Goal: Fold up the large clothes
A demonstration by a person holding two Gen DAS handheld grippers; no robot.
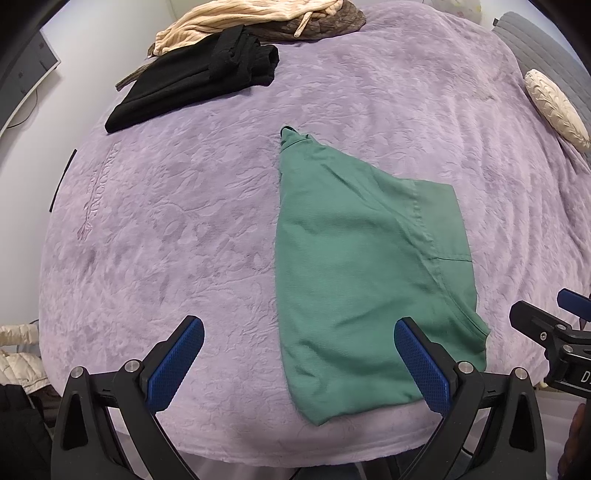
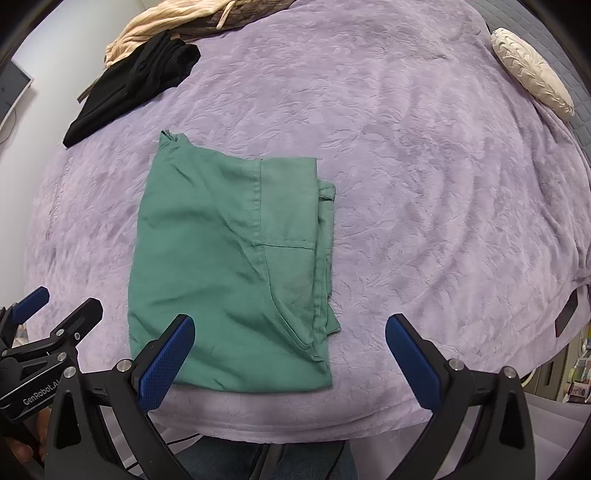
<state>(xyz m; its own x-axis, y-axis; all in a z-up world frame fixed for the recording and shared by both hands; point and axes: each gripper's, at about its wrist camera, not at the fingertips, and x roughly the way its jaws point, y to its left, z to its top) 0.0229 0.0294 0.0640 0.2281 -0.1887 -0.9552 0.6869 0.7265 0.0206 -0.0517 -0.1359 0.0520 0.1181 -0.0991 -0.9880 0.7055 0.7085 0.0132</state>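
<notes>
A green garment (image 1: pixel 354 266) lies folded flat on the purple blanket (image 1: pixel 184 221) near the bed's front edge; it also shows in the right wrist view (image 2: pixel 229 266). My left gripper (image 1: pixel 299 365) is open and empty, hovering over the garment's near left edge. My right gripper (image 2: pixel 290 363) is open and empty, hovering over the garment's near right corner. The right gripper shows at the right edge of the left wrist view (image 1: pixel 546 332). The left gripper shows at the left of the right wrist view (image 2: pixel 48 325).
A folded black garment (image 1: pixel 192 77) and a beige ribbed garment (image 1: pixel 236 18) lie at the far left of the bed. A cream cushion (image 1: pixel 554 107) sits at the far right. A white puffy jacket (image 1: pixel 18 358) lies beside the bed at left.
</notes>
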